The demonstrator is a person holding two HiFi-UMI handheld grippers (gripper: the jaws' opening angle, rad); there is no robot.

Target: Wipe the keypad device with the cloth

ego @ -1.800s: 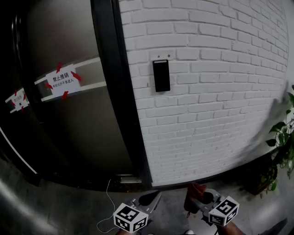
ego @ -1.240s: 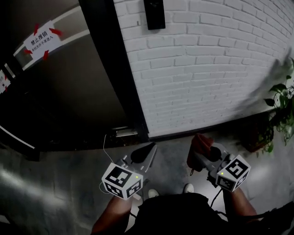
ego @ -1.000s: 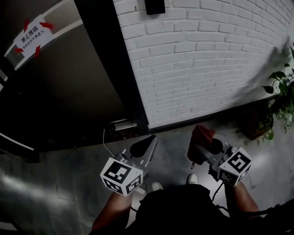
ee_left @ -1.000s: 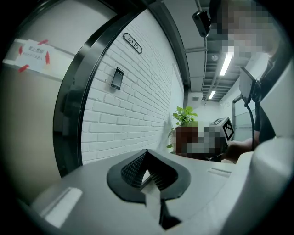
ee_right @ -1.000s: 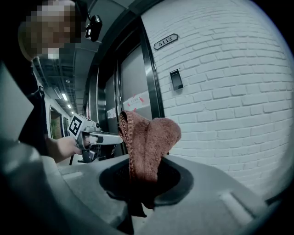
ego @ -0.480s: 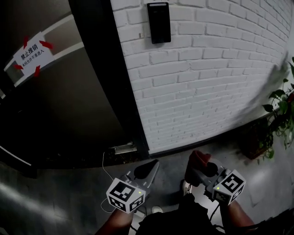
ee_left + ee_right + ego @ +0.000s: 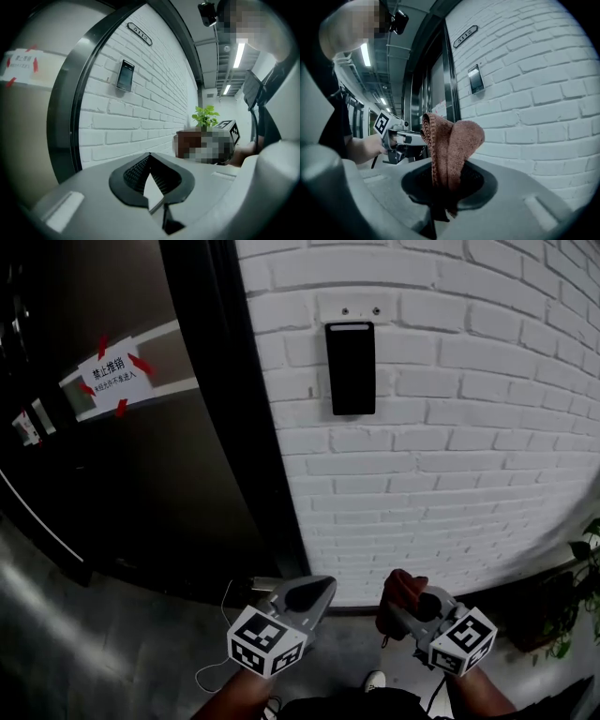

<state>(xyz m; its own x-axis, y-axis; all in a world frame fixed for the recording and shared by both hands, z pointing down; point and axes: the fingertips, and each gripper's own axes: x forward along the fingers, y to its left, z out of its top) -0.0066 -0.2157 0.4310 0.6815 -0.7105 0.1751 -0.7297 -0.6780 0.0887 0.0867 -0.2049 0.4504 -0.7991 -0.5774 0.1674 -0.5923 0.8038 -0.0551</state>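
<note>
The keypad device is a flat black box. It sits upright on the white brick wall, high above the 2 claws and well apart from them. A small number plate is fixed on the bricks higher up.

Just left of the bricks runs a dark door frame. Past it is a dark door with a white paper sign stuck on it. The sign has red marks round it.

The right gripper is held low, down near the person's body. Its 2 jaws are squeezed together on the cloth. The cloth is brown-red and fuzzy. It sticks up out of the jaws and flops over at the top in a fold. It is not touching the keypad device.

The left gripper is beside it, at about the same height, and the 2 do not touch. Its jaws are pushed together so the tips meet, with nothing held between them.

Both claws point up toward the wall. A green plant stands off to the right, close to the bricks. The floor below is grey.
</note>
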